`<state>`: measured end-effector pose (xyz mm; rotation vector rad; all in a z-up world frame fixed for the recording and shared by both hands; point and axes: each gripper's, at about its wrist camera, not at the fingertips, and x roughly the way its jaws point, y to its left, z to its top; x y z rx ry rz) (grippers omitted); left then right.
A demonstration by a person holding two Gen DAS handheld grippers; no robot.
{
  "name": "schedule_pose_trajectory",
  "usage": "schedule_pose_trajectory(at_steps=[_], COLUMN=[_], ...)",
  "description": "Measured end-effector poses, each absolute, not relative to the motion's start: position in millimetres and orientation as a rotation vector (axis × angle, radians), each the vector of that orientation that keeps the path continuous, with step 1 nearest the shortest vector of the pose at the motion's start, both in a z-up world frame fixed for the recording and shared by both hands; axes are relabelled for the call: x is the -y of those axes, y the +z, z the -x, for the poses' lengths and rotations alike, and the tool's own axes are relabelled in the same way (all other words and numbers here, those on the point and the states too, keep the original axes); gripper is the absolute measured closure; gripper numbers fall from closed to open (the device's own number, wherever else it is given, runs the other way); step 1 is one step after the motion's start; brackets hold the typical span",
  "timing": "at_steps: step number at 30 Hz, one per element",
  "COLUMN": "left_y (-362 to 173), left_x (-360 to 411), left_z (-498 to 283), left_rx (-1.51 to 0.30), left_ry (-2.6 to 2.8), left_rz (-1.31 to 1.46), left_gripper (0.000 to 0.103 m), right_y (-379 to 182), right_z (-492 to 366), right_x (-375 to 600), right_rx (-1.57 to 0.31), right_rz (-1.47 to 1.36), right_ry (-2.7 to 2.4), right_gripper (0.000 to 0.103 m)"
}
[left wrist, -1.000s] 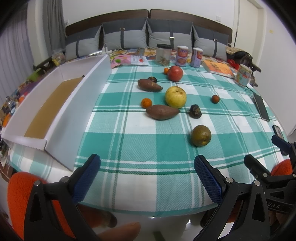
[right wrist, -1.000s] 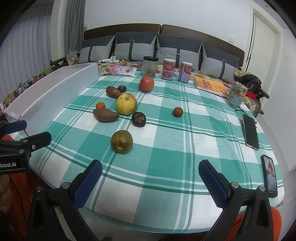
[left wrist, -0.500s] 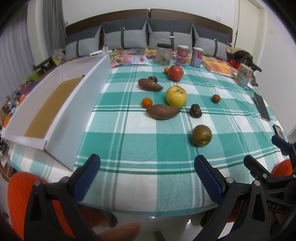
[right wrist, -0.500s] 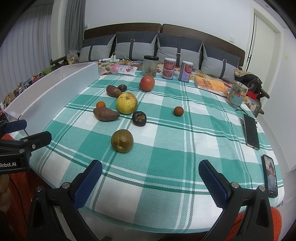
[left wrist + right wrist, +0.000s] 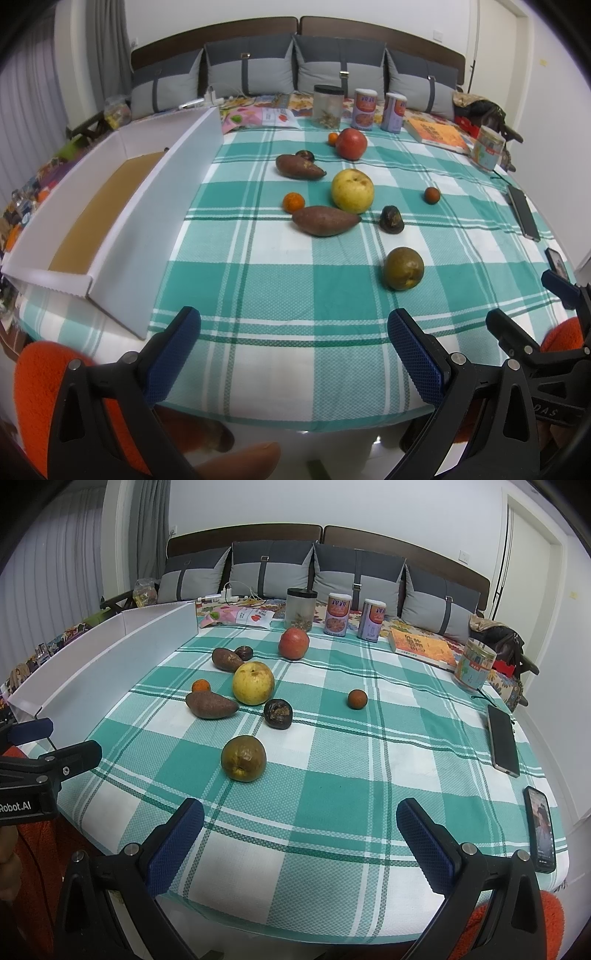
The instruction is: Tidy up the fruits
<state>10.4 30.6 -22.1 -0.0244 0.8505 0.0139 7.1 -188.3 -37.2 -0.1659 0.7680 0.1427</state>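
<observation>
Fruit lies spread over a green checked tablecloth (image 5: 280,280). Nearest is a brownish-green round fruit (image 5: 402,268) (image 5: 243,758). Behind it sit a dark wrinkled fruit (image 5: 391,219) (image 5: 278,713), a sweet potato (image 5: 325,220) (image 5: 211,705), a yellow pear (image 5: 352,190) (image 5: 253,683), a small orange (image 5: 293,202), a second sweet potato (image 5: 298,167), a red apple (image 5: 351,143) (image 5: 293,644) and a lone small orange (image 5: 431,195) (image 5: 357,699). My left gripper (image 5: 293,354) and right gripper (image 5: 300,840) both hang open over the table's near edge, nothing between the fingers.
A long white box (image 5: 140,206) with a brown floor lies along the table's left side. Cans and a jar (image 5: 328,107) stand at the back, a book (image 5: 436,134) and a tin (image 5: 488,148) at back right. Two phones (image 5: 502,740) lie near the right edge.
</observation>
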Motion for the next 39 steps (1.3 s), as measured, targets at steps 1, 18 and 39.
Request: schedule_pose_trajectory(at_steps=[1,18,39], left_y=[-22.4,-22.1,-55.0], left_x=[-29.0,-28.8,-24.3], left_z=[-10.0,-10.3,-68.6], left_rx=[-0.851,-0.852,-0.948], left_ry=[0.015,0.015,0.005], left_rz=[0.025,0.024,0.011], left_gripper=[0.001,0.001,0.001], right_y=[-37.3,-37.6,-28.5], right_z=[-7.9,-8.3,-63.7], right_x=[188.5,189.9,206.2], right_rx=[-0.769,-0.77,-0.721], right_rz=[0.165,0.162,0.187], right_ry=[0.143,0.141,0.123], right_gripper=[0.0,0.0,0.0])
